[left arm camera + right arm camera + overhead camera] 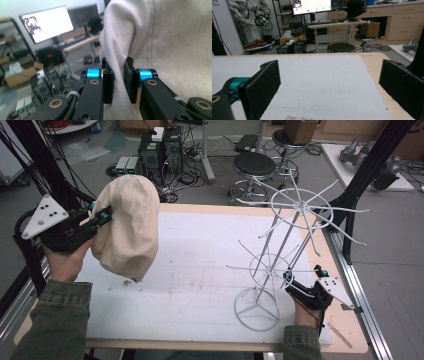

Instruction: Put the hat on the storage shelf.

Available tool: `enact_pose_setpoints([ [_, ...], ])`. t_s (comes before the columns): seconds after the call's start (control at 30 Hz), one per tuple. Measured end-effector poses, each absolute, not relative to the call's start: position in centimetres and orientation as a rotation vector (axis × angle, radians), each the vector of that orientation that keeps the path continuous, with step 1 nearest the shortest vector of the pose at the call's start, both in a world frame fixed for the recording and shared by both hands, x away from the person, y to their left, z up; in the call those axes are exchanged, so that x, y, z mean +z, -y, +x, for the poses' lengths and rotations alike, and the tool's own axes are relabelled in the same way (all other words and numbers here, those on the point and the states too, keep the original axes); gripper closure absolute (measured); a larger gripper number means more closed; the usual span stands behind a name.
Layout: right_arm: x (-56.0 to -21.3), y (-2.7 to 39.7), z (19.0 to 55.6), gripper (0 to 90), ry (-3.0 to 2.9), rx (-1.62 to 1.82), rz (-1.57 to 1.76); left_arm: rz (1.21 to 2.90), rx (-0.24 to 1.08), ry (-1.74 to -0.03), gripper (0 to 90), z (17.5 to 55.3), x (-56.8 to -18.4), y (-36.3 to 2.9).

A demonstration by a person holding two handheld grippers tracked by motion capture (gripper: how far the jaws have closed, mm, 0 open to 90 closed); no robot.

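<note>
This is a lab or workshop: monitors (310,5) on desks, computer towers (161,150) with cables on the floor, round stools (254,166), black frame beams (372,162).

cream cloth hat (127,227) | rounded, crown up, hanging off the table | left side, above white mat

From the high view, the cream cloth bag (127,227) covers the tips of my left gripper (102,216), at nine o'clock on the table. In the left gripper view the bag (160,37) runs off the top, right and bottom edges, so I cannot tell its full shape, and the room behind is blurred. The white wire rack (285,250) at three o'clock hides the tips of my right gripper (290,282). In the right gripper view, both pads (259,87) are cut by the edges.
</note>
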State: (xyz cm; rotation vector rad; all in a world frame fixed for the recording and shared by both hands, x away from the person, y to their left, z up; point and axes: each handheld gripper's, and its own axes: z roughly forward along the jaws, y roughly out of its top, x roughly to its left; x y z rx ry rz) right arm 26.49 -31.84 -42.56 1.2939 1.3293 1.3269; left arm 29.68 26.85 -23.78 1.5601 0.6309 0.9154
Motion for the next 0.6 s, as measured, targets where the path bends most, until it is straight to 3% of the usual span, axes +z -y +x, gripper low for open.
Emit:
enact_pose_setpoints([
  [0.6,-42.6,31.9,26.5,2.9,-1.326,1.333,1.293,1.340,0.819,-0.377,80.6,26.6,-20.0,-25.0],
])
